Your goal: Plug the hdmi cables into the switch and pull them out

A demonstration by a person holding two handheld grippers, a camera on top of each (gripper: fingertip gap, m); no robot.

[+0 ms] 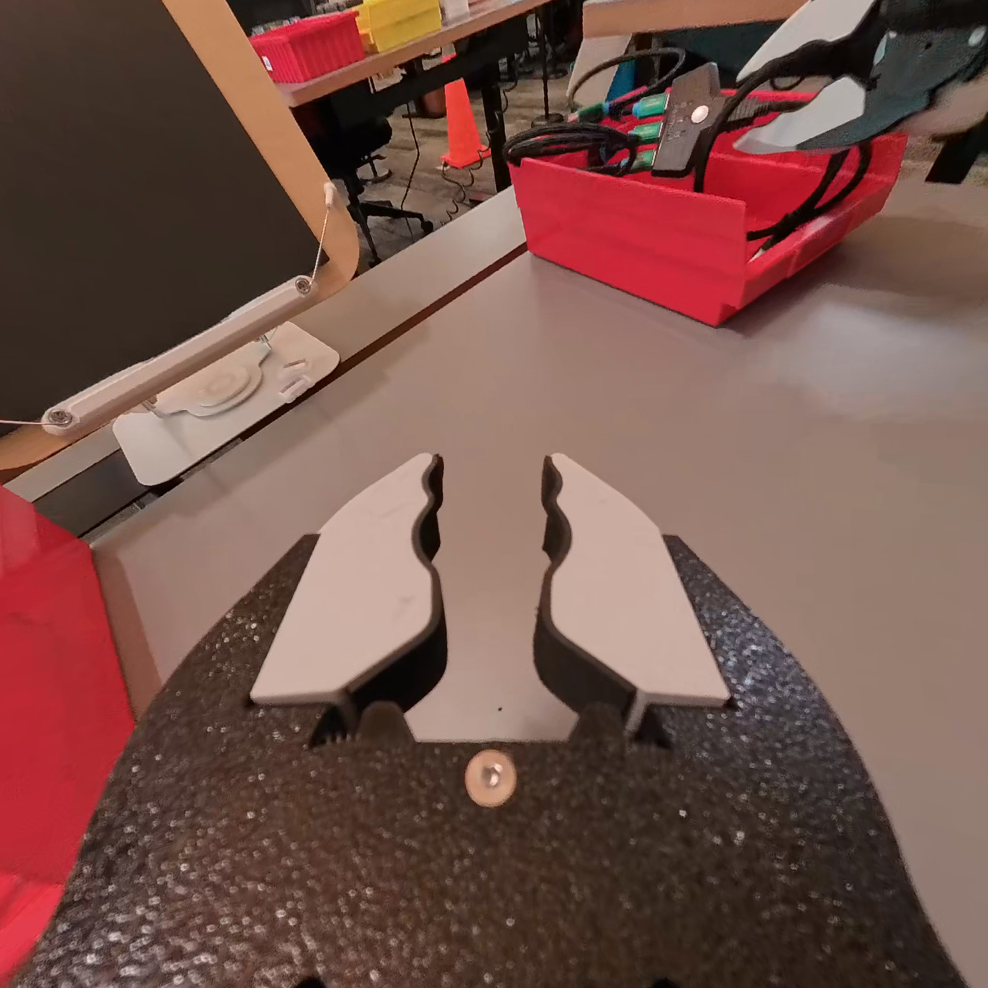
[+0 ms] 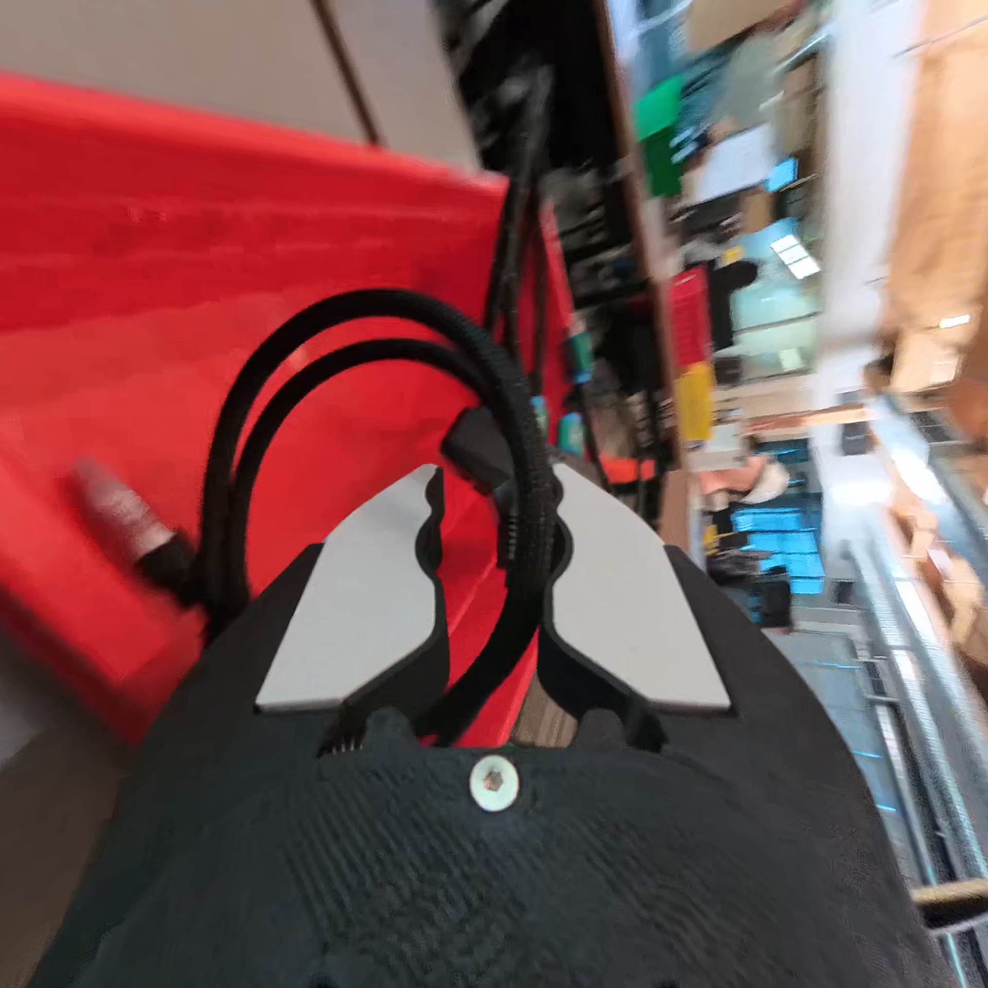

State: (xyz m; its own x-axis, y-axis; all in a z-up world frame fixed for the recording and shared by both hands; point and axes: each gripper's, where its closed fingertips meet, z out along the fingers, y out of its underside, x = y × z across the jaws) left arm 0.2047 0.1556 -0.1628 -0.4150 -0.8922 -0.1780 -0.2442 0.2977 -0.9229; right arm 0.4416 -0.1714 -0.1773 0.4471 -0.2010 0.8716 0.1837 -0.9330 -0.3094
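Observation:
A black HDMI switch (image 1: 687, 125) stands tilted in a red bin (image 1: 631, 230) at the far right of the grey table (image 1: 641, 427). Several cables with green plugs (image 1: 649, 131) are plugged into its left side. My left gripper (image 1: 492, 470) is open and empty, low over the table, well short of the bin. My right gripper (image 1: 743, 107) hangs over the bin beside the switch. In the blurred right wrist view, my right gripper (image 2: 494, 476) is open. Black braided cables (image 2: 529, 481) run through its gap against the right finger. A black plug (image 2: 476, 444) sits just beyond the fingertips, over the bin (image 2: 214, 240).
A dark panel with a tan rim (image 1: 133, 160) on a white stand (image 1: 214, 395) is at the left. Another red bin (image 1: 48, 641) is at the near left edge. An orange cone (image 1: 460, 123) and tables with red and yellow bins lie beyond the table.

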